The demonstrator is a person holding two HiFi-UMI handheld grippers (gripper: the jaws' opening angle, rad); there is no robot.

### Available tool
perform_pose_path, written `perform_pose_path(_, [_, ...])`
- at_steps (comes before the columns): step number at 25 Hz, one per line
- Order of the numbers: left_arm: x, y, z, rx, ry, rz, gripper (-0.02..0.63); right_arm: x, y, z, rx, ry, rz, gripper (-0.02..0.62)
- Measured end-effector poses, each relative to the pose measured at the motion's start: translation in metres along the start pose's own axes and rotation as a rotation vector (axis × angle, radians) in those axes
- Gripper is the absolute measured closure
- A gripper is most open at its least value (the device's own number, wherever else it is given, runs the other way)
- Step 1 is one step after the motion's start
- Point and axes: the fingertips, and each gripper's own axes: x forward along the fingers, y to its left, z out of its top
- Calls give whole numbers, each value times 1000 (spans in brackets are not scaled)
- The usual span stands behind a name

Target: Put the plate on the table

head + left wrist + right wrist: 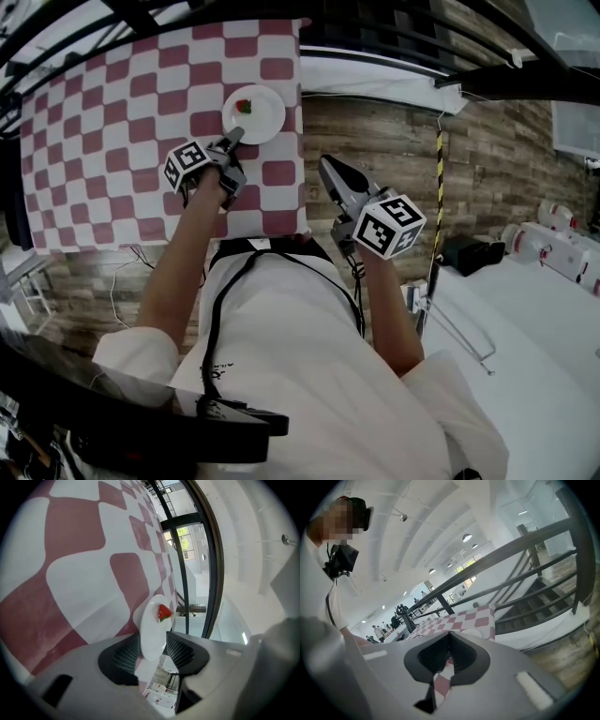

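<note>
The left arm reaches out from the body with the forearm bare. Its hand-held gripper [232, 139] tips downward and points toward 1 o'clock in the head view, and its marker cube [186, 164] sits at the wrist end. The jaws stand wide. The near rim of the plate [264, 120] lies between them, and the pads do not clamp it. The right arm is bent and kept closer to the body. Its hand-held gripper [326, 165] is at about 4 o'clock from the left one, aimed toward 11 o'clock over the wood floor [394, 141], just off the cloth's right edge. Its jaws are pressed together with nothing between them.

The plate is small, round and white, and it rests flat on the tabletop [112, 141], which is covered by a red-and-white checked cloth. It lies near the cloth's far right corner, at 1 o'clock from the left jaws. One red fruit [245, 106] with a green top sits on it, off-centre toward 10 o'clock.
</note>
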Motion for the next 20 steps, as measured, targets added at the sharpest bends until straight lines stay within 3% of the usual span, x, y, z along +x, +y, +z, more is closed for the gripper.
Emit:
perform_pose_path(6, [-16, -2, 0, 27, 1, 7, 414, -6, 6, 0, 2, -21, 7, 588])
perform_pose_path(10, [-34, -12, -6, 95, 23, -12, 474, -8, 14, 3, -11, -41, 20, 588])
perform_pose_path(14, [-60, -33, -13, 178, 44, -50, 493, -12, 22, 8, -28, -81, 25, 588])
perform_pose_path(20, [-102, -73, -21, 311, 27, -111, 575, -20, 35, 13, -45, -121, 42, 588])
